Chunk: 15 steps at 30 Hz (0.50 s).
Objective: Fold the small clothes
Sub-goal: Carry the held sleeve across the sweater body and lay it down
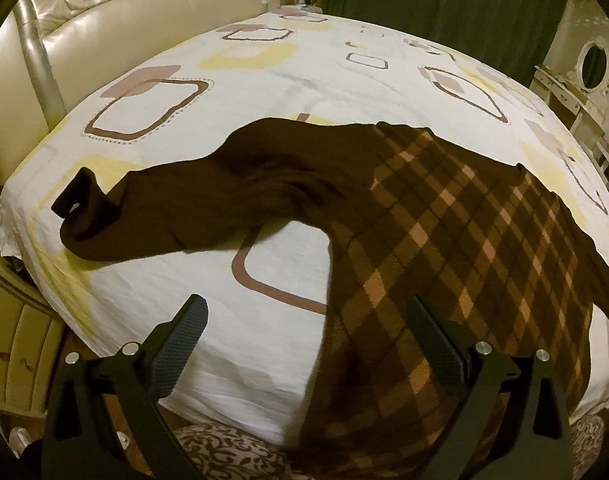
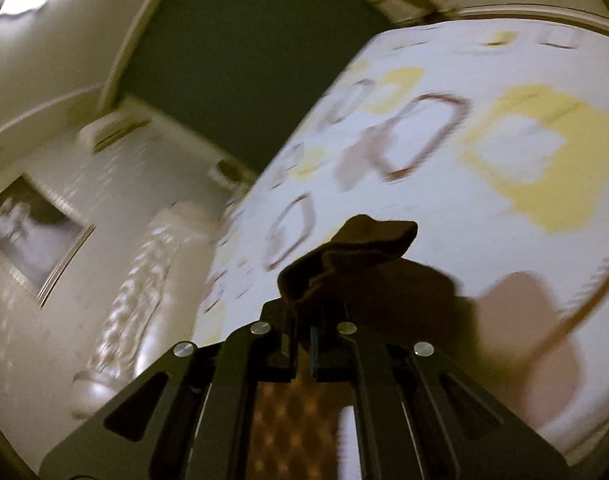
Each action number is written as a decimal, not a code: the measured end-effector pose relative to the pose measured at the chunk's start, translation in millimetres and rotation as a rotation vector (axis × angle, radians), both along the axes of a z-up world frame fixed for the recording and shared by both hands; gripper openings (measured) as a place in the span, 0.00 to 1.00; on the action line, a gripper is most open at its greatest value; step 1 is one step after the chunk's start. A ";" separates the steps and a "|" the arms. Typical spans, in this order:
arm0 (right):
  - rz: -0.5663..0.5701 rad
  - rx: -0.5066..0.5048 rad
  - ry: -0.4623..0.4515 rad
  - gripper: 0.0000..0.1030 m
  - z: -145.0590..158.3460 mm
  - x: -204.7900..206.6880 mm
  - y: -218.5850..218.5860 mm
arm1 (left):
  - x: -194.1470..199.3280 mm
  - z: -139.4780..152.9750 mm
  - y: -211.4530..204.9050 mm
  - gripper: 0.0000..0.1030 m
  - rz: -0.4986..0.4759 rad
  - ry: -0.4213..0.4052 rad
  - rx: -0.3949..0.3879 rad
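Brown plaid garment spread on the patterned bed, left tool spread apart above it, right tool clamped on a brown fabric fold.

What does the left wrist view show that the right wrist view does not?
Only the left wrist view: the brown argyle sweater spread over the bed, one plain sleeve lying flat, and the open left gripper. Only the right wrist view: the right gripper shut on a bunched brown fold, and a framed picture. Both: the patterned bedsheet.
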State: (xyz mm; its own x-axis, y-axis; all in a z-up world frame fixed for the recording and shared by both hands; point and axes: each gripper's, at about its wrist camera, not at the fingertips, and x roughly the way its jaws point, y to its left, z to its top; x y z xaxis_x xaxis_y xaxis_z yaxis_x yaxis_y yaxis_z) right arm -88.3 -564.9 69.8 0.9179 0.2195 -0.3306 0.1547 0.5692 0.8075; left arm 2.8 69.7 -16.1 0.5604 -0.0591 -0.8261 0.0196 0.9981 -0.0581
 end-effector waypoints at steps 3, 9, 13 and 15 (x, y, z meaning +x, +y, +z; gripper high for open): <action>0.091 -0.033 -0.021 0.03 15.4 33.3 50.4 | -0.6 1.4 2.0 0.96 -0.007 -0.008 0.000; 0.284 -0.088 -0.011 0.03 23.0 99.5 167.1 | -2.3 5.1 7.5 0.96 -0.009 -0.025 -0.038; 0.387 -0.146 0.028 0.03 13.5 133.5 242.2 | -3.2 6.1 10.2 0.96 -0.010 -0.031 -0.050; 0.439 -0.187 0.056 0.03 4.6 148.8 283.3 | -3.4 6.2 11.4 0.96 -0.011 -0.036 -0.045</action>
